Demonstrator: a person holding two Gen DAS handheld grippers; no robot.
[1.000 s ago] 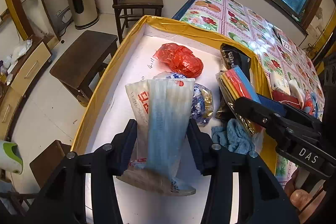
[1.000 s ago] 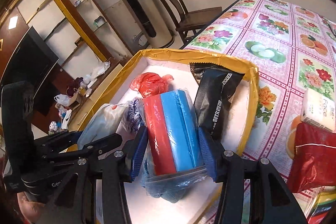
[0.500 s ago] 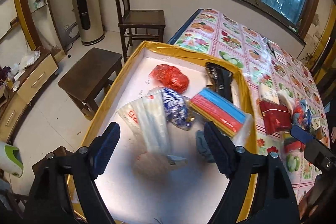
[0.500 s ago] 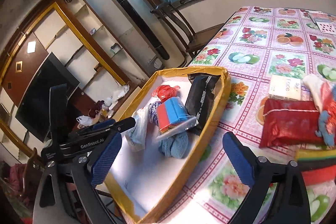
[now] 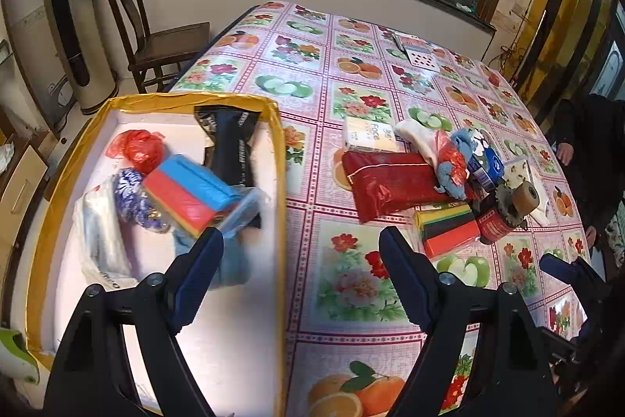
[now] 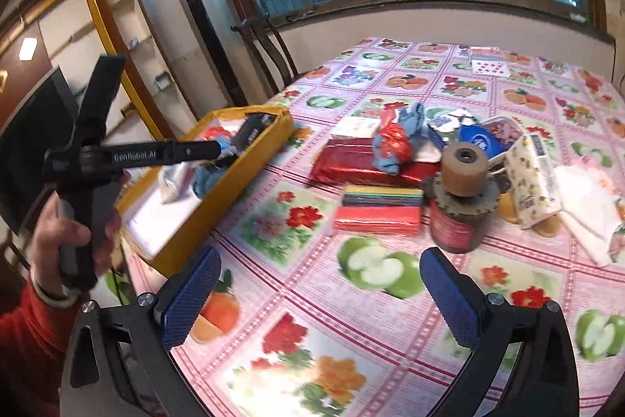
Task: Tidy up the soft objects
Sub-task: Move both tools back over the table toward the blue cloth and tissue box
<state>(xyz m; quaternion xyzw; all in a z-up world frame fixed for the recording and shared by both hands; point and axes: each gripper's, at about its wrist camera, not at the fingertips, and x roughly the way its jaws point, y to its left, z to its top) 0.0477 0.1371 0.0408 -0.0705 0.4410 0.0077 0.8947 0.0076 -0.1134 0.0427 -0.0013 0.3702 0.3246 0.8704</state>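
Fruit-and-flower oilcloth covers the table [image 5: 351, 73] under a row of barred windows, with a wooden chair [image 5: 156, 34] at its far left corner.

On the left sits one yellow-rimmed white tray [image 5: 279, 182]. It holds six soft things: a white plastic packet [image 5: 101, 237], a blue-and-white patterned bundle [image 5: 134, 198], a crumpled red bag [image 5: 136, 149], a bagged stack of red and blue cloths [image 5: 187, 194], a blue towel [image 5: 230, 264] partly under that stack, and a black pouch [image 5: 234, 143] leaning against the far wall.

Right of the tray, loose on the table, lie a long red packet [image 5: 390, 182], a white tissue pack [image 5: 369, 135] behind it, a striped pack of coloured cloths [image 5: 449, 225], one dark red jar [image 6: 457, 225] with a brown tape roll [image 6: 465, 167] on top, and a lemon-print tissue pack [image 6: 531, 178]. A heap of red, blue and white pieces behind them is too jumbled to count.

The left gripper [image 5: 300, 253] hangs above the tray's right rim, fingers spread wide with nothing between them. The right gripper [image 6: 320, 280] hovers over bare oilcloth in front of the striped pack, likewise spread and holding nothing.
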